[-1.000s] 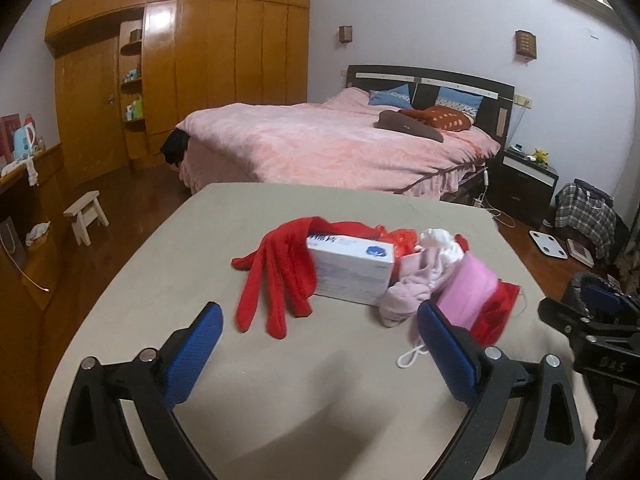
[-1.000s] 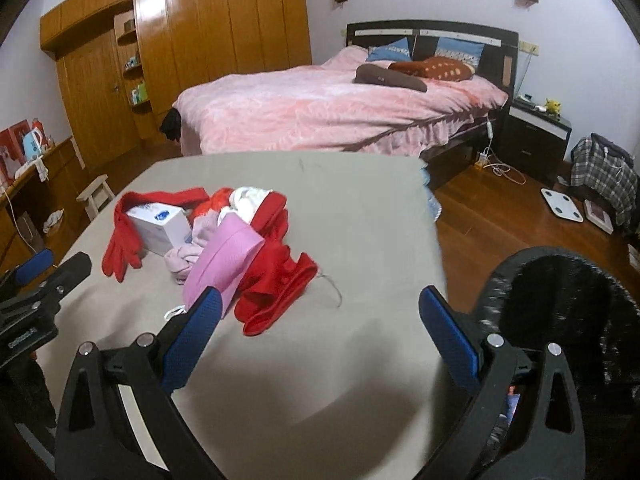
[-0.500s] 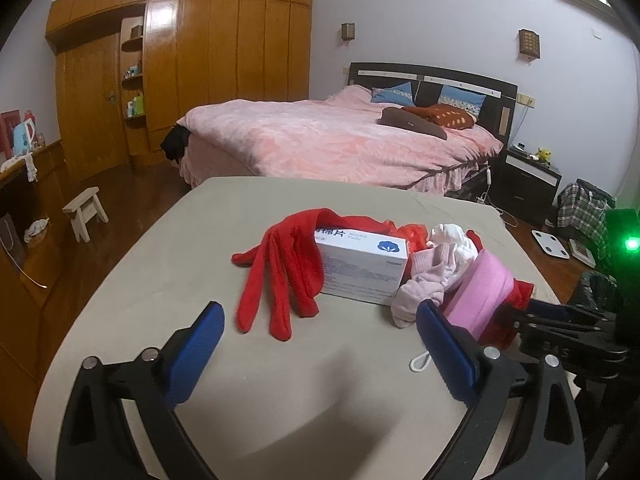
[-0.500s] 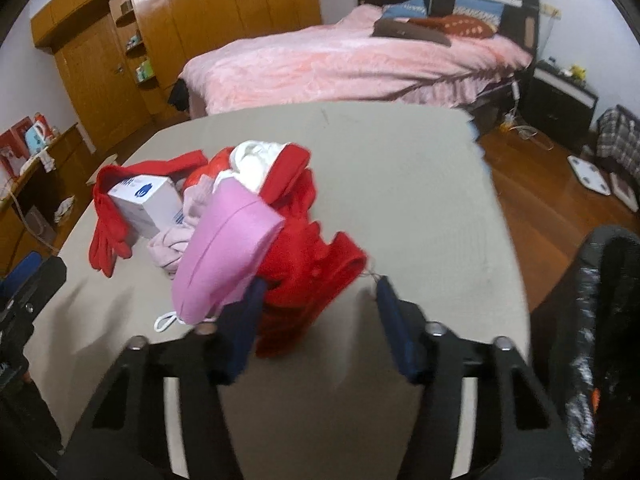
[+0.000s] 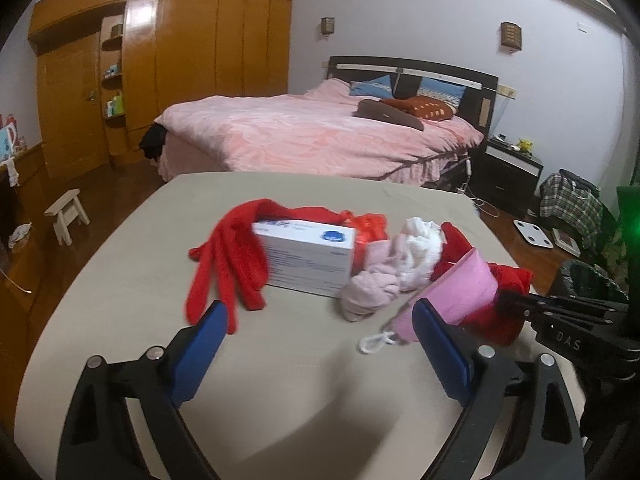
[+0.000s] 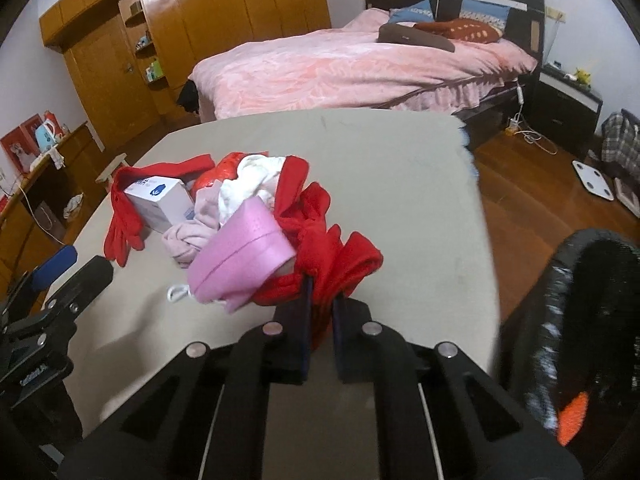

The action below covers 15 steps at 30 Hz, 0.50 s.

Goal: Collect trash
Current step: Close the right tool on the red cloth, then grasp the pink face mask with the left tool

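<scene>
Closing in from wide, the right gripper (image 6: 320, 300) fingers are now clenching the red cloth (image 6: 344, 260) near the worktop's (image 6: 400, 168) right edge; the left gripper (image 5: 320, 344) is gaping empty. Binning looks next.

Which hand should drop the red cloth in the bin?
Right. Its gripper has just closed on the red cloth, with the bin beside it. The left gripper is open, empty.
</scene>
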### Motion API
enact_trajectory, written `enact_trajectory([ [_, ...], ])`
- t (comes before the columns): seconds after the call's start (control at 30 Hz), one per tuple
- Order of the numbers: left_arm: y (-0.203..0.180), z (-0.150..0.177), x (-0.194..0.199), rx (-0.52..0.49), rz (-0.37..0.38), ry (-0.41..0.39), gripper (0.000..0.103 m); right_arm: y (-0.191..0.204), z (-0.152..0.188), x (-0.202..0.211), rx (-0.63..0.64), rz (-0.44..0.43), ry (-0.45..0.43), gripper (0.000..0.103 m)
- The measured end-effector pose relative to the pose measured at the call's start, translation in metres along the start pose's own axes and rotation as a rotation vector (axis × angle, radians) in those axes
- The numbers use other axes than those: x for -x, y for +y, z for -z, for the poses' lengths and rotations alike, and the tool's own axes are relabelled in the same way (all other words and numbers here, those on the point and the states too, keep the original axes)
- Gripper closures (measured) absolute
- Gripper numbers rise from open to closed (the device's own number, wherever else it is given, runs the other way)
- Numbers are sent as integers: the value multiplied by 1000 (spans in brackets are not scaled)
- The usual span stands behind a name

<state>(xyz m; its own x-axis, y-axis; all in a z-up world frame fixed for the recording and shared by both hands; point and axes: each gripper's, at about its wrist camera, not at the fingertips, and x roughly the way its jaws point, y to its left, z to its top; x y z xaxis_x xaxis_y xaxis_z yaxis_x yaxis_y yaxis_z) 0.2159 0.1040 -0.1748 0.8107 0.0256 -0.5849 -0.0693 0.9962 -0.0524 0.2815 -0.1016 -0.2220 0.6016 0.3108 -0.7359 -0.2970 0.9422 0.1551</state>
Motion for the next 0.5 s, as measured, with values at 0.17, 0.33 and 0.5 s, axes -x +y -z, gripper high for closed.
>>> enact_trajectory([
  [0.17,-19,2,-7,-22,49,24,17,-10,5,12,21,36,-3,78],
  [0.33,-34,2,-18,-26,101,46,18,-22,4,27,0,68,-49,52],
  [0.5,-50,-2,-35,-51,131,67,21,-33,1,32,-5,85,-71,52],
])
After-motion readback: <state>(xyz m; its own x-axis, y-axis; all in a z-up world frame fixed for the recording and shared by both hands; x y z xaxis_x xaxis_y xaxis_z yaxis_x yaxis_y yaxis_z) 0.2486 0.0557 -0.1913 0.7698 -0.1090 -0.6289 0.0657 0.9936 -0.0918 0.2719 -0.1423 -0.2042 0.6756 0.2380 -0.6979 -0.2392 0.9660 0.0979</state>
